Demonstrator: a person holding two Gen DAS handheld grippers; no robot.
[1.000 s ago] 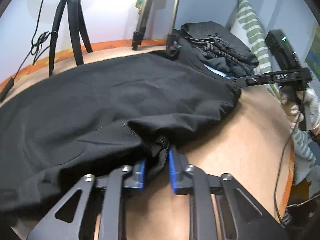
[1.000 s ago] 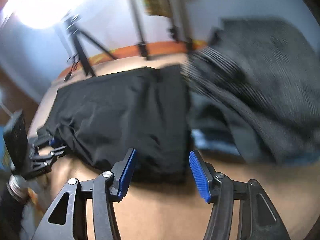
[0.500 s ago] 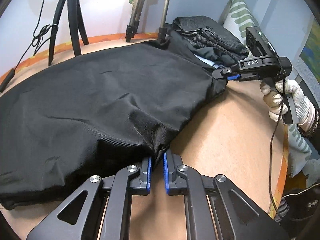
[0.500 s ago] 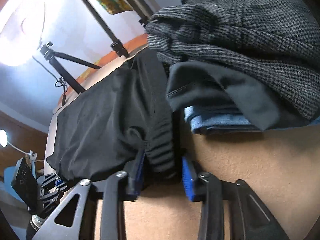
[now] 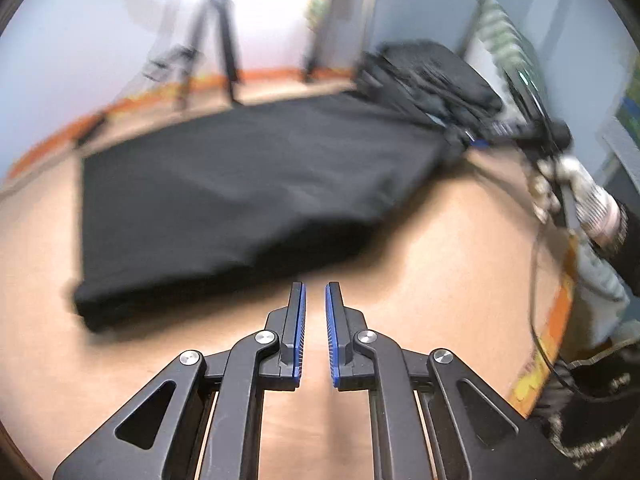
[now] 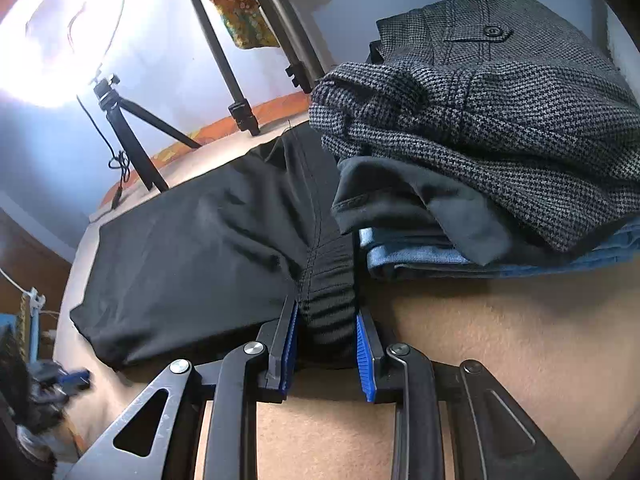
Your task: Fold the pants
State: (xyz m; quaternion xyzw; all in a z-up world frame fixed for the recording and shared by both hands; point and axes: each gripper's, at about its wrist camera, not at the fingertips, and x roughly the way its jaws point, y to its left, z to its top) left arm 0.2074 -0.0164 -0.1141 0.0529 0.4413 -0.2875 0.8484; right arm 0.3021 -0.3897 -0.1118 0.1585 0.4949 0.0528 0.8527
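The black pants (image 5: 248, 184) lie folded flat on the tan surface (image 5: 460, 264). In the left wrist view my left gripper (image 5: 315, 298) is pulled back from the pants' near edge, its blue pads a small gap apart with nothing between them. In the right wrist view my right gripper (image 6: 326, 320) has its blue pads around the ribbed elastic waistband (image 6: 328, 292) of the pants (image 6: 192, 248), gripping it at the corner. The right gripper also shows in the left wrist view (image 5: 472, 142), at the pants' far right corner, held by a gloved hand (image 5: 576, 196).
A stack of folded clothes (image 6: 480, 120), houndstooth grey on top and blue denim below, sits right beside the waistband. Tripod legs (image 6: 132, 136) stand on the far edge of the surface. A striped pillow (image 5: 504, 44) leans behind the stack. An orange border (image 5: 556, 316) marks the right edge.
My left gripper let go of the pants' edge and drew back, leaving the fabric flat. My right gripper stays closed on the waistband.
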